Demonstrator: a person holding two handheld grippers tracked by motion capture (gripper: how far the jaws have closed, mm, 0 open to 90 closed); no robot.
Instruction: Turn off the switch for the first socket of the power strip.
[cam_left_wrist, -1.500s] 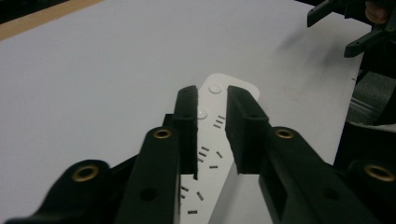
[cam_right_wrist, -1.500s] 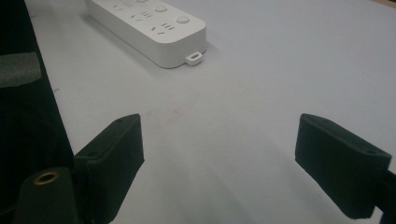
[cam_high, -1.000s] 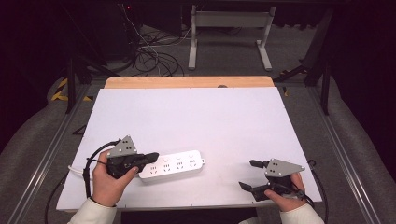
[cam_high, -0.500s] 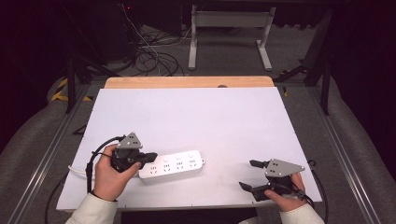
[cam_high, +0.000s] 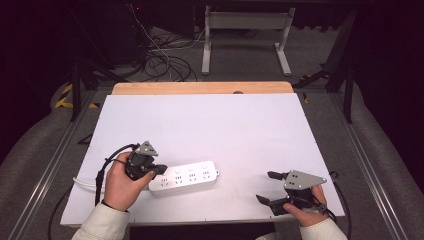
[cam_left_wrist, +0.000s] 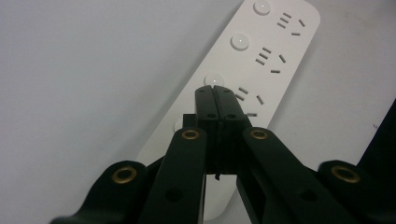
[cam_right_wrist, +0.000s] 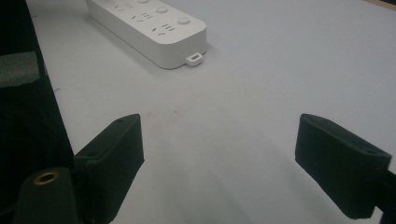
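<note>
Lying flat on the white desk (cam_high: 210, 125), near its front left, the white power strip (cam_high: 186, 177) is sitting under the left gripper (cam_left_wrist: 217, 95), whose fingers are pressed together with nothing between them, tips over a round switch. The right gripper (cam_high: 270, 187) is resting front right, fingers spread wide, well apart from the strip.

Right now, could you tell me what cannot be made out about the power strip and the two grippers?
- Power strip, left gripper view: its near end lies under the shut left gripper, so contact with a button is unclear.
- High view: the strip's left end and cord exit sit behind the left hand.
- Right gripper view: the strip's far end runs off the top edge; the right gripper is open.
</note>
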